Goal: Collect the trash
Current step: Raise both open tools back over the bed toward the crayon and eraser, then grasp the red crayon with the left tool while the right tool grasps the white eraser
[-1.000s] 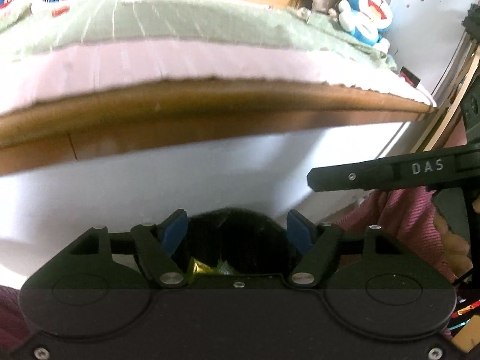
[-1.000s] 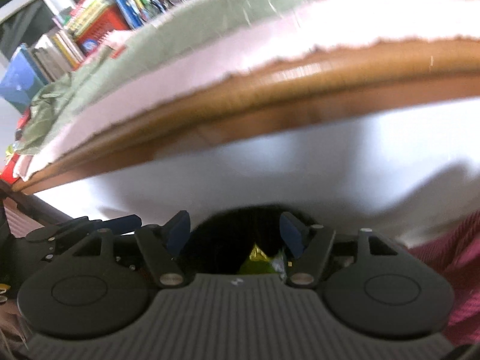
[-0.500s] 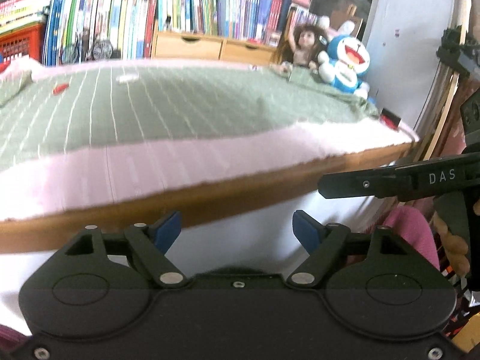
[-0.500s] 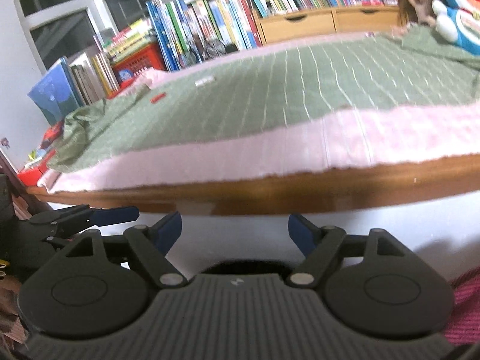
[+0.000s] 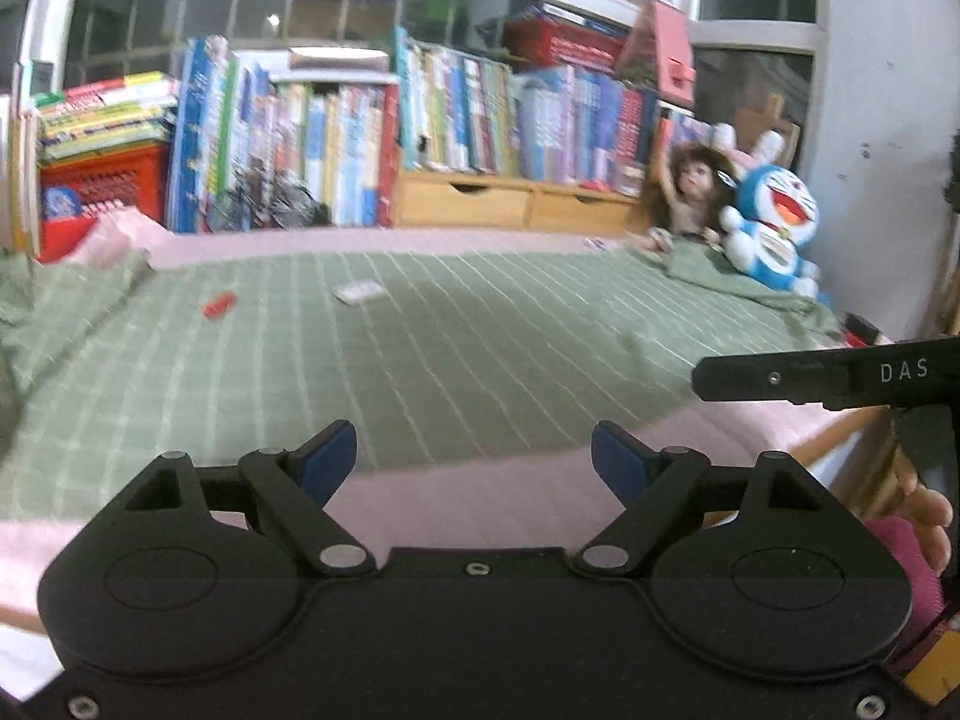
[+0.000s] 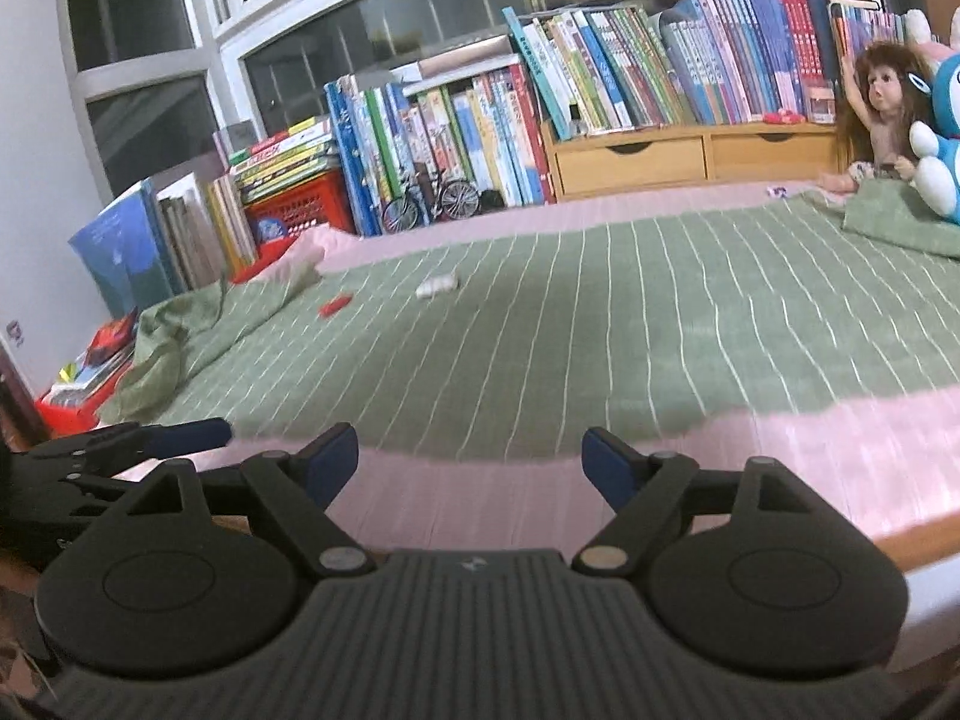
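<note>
A: Where is the trash, taking the green blanket (image 5: pixel 480 348) on the bed as the landmark?

B: On its far left part. A small red scrap (image 5: pixel 219 304) lies flat there, and a white wrapper (image 5: pixel 358 292) lies just to the right of it.

A: How will they handle?

B: Both look light, thin and soft on yielding cloth. I would pinch each across its short side, pressing slightly into the blanket.

A: And the tools?

B: The left hand-held gripper (image 5: pixel 474 459) is opening, nothing between its blue pads. The right hand-held gripper (image 6: pixel 470 459) is opening too, also empty.
</note>
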{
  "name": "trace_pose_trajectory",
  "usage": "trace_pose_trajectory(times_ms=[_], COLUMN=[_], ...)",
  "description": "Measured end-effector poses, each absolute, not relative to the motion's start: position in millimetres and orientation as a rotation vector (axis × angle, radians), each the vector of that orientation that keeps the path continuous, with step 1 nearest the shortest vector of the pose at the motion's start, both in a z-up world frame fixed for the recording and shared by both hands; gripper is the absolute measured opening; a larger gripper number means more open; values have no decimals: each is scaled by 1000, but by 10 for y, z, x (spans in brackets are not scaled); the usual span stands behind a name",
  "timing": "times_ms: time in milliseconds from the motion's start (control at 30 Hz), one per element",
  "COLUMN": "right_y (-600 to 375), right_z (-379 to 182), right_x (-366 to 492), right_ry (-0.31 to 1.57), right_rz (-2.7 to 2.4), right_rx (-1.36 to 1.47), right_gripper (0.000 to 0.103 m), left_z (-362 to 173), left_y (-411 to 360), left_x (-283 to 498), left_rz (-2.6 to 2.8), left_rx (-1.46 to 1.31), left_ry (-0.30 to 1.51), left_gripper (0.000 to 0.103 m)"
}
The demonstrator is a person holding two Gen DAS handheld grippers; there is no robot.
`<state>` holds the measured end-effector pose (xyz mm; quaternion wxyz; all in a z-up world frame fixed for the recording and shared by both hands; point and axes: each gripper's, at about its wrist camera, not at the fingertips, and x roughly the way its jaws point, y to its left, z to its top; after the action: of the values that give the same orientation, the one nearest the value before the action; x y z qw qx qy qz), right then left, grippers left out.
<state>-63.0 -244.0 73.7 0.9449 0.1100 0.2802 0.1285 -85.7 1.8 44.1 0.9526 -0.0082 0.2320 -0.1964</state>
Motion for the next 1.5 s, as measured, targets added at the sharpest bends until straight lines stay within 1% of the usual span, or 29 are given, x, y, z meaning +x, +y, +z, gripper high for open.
trace_pose_trajectory(times_ms=[433,633,767,967,1033,1167,1233,1267,1333,1433,1467,1500], right_y=[-2272,-2111,-2012,-1746,-1657,-1491,-1409,-1370,-1317,-1236,-1213,-1197], right_z=[739,764,776,689,625,480,421,388,334,256,227,205], right_x=[111,481,820,1363,1537,1837,1962,2026,2124,2252,2285,2310], right_ry=[594,614,620,639,666,708,718,723,734,748,755,761], right_rz=[271,283,300,335,350,377,382,387,391,391,396,401], right_rx=[209,178,169,74,52,19,-1,-6,-10,-19,-19,-16], right_gripper=[88,88,88,88,88,88,88,88,88,88,88,88], left_z=[568,555,529,379,317,187,123,92,33,-14,-2,-5], left_y=[337,572,716,813,819,825,828,833,844,856,853,849], left_x=[-110,381,843,1560,1744,2007,2095,2132,2183,2219,2208,2217], left_rz=[-248,-171,-126,-108,-98,-87,-77,-73,-69,-55,-55,-55], left_rx=[-25,-49,-47,-76,-92,-116,-116,-116,-120,-116,-112,-103], left_ry=[430,422,432,504,525,573,588,598,622,629,629,632], left_gripper=[85,85,85,79,75,72,64,62,53,44,39,29])
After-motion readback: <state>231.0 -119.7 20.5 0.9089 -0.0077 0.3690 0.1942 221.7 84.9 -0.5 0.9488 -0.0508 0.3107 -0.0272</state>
